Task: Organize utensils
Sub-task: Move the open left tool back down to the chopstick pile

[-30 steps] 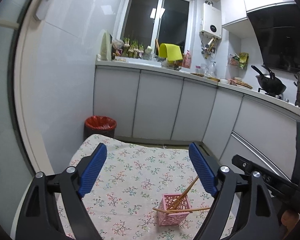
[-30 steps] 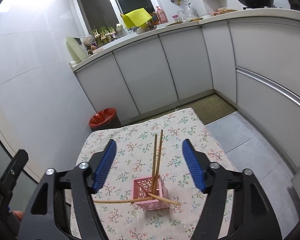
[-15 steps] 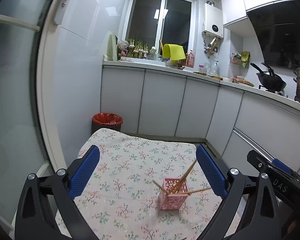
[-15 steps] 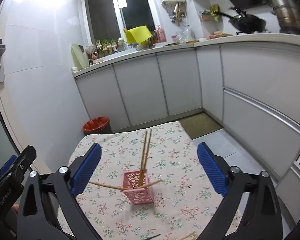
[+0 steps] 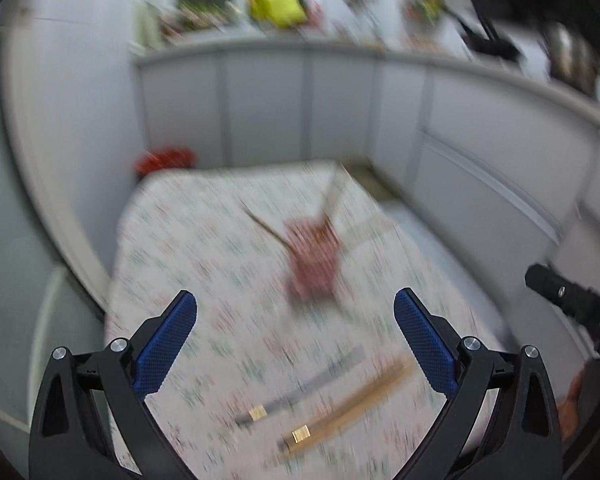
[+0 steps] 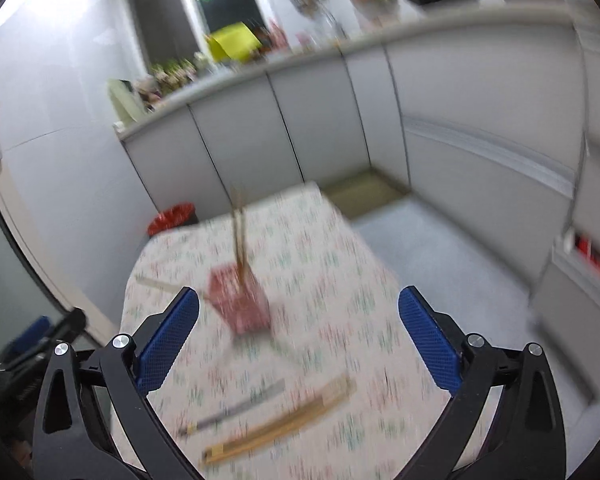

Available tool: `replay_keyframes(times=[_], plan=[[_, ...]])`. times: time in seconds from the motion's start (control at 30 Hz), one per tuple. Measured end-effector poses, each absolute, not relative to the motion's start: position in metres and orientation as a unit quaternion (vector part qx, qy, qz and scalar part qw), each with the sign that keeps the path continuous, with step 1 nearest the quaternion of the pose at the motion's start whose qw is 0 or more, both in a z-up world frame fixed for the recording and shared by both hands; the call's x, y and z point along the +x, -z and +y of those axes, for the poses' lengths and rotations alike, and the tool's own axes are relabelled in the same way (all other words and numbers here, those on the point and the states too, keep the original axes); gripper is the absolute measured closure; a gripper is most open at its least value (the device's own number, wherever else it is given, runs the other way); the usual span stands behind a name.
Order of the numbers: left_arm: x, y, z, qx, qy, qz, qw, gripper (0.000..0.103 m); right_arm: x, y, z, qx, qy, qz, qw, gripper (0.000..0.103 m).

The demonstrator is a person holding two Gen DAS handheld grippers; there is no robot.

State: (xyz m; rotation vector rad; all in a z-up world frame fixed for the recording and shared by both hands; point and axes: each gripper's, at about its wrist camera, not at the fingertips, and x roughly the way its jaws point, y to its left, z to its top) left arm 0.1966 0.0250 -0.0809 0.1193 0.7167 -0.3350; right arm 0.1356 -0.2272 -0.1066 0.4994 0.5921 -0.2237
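Both views are motion-blurred. A pink openwork holder [image 5: 313, 264] [image 6: 240, 300] stands on the floral tablecloth [image 5: 204, 280] with several wooden chopsticks sticking out of it. Near the front of the table lie a dark grey pair of chopsticks [image 5: 304, 388] [image 6: 236, 408] and a wooden pair [image 5: 348, 412] [image 6: 280, 426]. My left gripper [image 5: 296, 340] is open and empty above the loose chopsticks. My right gripper [image 6: 300, 336] is open and empty, held above the table in front of the holder.
A red-lined bin [image 5: 164, 160] [image 6: 172, 216] stands on the floor beyond the table. Grey kitchen cabinets [image 5: 300, 100] [image 6: 300, 112] run along the back and right. The other gripper shows at the right edge of the left wrist view [image 5: 572, 304].
Both grippers have pulled back and tilted downward, bringing the loose chopsticks at the table's front into view. Both stay open and empty. The views are now blurred by motion.
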Motion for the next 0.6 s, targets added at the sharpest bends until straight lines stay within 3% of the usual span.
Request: replay_keyframes(times=[0.3, 0.43, 0.6], plan=[[0.2, 0.154, -0.05, 0.146, 0.263, 0.471, 0.829, 0.007, 0.098, 0.192, -0.288, 0.345, 0.116, 0.377, 0.852, 0.007], [0.217, 0.186, -0.098, 0.203, 0.288, 0.521, 0.777, 0.008, 0.093, 0.2, -0.303, 0.386, 0.091, 0.364, 0.843, 0.007], [0.245, 0.229, -0.148, 0.251, 0.283, 0.576, 0.725, 0.029, 0.092, 0.205, -0.313, 0.395, 0.067, 0.345, 0.849, 0.007]])
